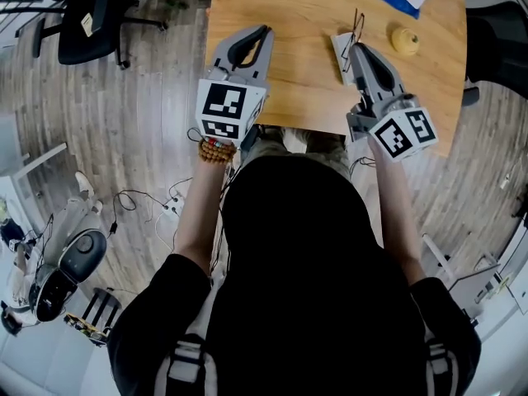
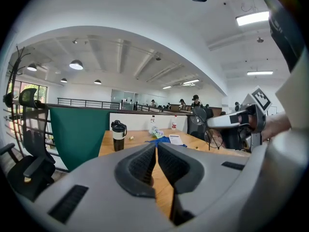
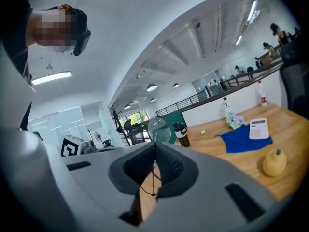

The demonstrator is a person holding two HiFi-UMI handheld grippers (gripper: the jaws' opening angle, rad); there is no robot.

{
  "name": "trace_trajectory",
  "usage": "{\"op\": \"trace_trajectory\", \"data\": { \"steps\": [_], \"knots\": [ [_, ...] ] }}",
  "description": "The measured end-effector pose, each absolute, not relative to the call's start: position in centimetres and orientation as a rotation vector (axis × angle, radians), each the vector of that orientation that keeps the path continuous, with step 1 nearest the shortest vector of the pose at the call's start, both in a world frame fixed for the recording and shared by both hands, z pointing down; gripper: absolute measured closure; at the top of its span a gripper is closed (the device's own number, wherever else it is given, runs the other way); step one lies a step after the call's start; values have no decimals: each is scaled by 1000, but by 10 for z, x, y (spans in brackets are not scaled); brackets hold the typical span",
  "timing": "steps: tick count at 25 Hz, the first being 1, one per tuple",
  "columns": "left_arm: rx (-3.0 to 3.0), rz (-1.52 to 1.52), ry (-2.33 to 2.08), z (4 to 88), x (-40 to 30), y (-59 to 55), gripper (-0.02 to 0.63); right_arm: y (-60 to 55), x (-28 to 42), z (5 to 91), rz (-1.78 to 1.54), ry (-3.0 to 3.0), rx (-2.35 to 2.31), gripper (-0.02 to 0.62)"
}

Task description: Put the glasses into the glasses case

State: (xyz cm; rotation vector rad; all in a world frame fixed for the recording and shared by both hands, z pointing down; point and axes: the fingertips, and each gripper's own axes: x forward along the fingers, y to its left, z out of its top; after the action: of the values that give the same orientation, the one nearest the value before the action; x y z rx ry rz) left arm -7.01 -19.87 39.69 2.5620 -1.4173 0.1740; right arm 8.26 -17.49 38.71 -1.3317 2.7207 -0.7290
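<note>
We're holding the glasses [image 3: 159, 128] by their thin wire frame in the right gripper [image 3: 155, 148], its jaws clamping tight on it over the wooden table [image 1: 289, 15]. The left gripper [image 2: 157, 146] is hanging alongside, pinched closed on nothing.

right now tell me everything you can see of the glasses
The glasses have a thin dark wire frame and round clear lenses. The right gripper has its fingers shut on the frame, so one lens stands up past the tips and a wire runs down between them. They are held over the wooden table, apparently not touching it.
</note>
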Motion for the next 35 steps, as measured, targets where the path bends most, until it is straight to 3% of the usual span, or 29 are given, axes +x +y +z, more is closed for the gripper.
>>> {"op": "trace_trajectory", "data": {
  "steps": [23, 35],
  "knots": [
    [2519, 240, -1405, 421, -72, -192, 574, -193, 142, 531, -1001, 2780, -1613, 580],
    [2515, 270, -1377, 425, -60, -186, 574, -204, 183, 555, -1071, 2679, -1711, 580]
  ]
}}
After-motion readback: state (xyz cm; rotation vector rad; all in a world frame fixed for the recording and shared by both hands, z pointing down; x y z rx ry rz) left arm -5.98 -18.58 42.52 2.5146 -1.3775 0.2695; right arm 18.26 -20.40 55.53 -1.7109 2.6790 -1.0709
